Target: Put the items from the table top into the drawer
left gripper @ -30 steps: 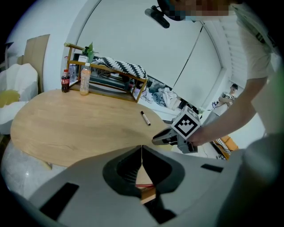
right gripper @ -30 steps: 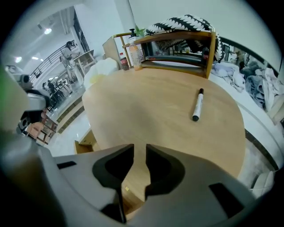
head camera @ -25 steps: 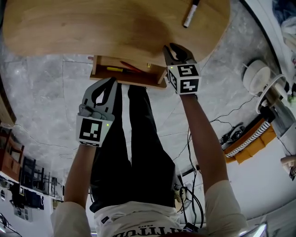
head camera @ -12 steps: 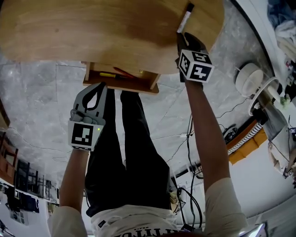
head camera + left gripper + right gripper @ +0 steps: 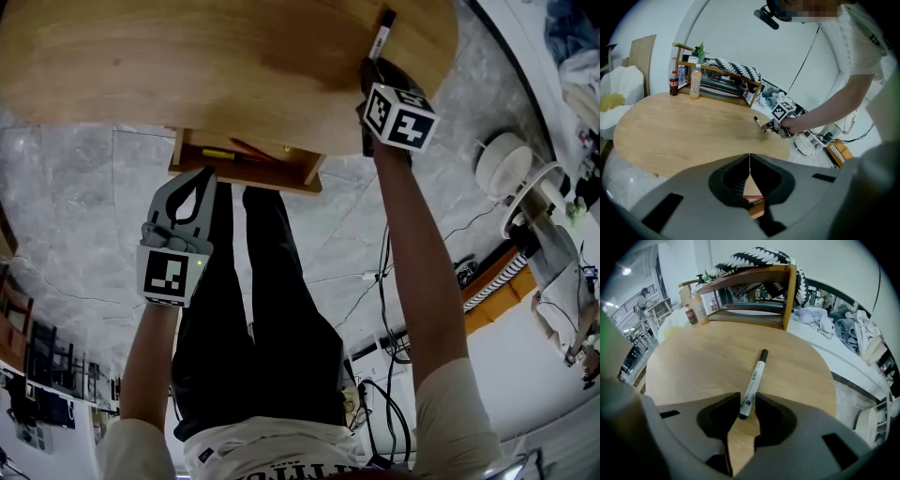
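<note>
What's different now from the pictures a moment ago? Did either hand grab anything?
The right tool swung from the corner of the open drawer across the table to the marker; its jaws have just been opening and now straddle the marker's near end, not gripping it. The left tool stayed shut beside the drawer, and the marker lies where it was.

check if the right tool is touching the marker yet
Cannot tell. The right gripper view shows the near end of the marker between the jaws of the right tool, which have just been opening, but neither a clear gap nor contact shows.
</note>
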Demonstrator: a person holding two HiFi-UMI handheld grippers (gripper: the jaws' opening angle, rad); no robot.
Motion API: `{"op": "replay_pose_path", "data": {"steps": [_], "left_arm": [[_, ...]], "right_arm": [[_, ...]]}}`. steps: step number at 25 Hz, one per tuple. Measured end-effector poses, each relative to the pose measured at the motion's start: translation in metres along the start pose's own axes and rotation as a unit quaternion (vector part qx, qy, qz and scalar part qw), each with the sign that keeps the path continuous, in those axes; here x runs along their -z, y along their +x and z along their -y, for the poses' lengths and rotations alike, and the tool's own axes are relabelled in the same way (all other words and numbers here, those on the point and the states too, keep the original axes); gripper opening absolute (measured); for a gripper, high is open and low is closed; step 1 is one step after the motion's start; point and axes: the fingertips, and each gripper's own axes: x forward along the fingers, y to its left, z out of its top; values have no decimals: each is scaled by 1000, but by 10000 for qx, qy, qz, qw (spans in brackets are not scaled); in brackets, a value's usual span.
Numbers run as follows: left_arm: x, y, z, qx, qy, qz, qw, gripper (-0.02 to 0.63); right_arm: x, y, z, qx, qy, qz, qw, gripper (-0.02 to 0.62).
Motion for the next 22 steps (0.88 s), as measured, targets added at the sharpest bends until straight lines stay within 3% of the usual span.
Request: {"op": "replay_pose_path", "data": {"steps": [9, 22], "left_arm": [[2, -2, -9, -60, -80, -33, 9999, 23], [-3, -2, -3, -36, -13, 67, 10000, 23]], "right_arm": [[-1, 4, -2, 141, -27, -10, 9999, 83], [21, -18, -21, -195, -167, 58, 9997, 81]]}}
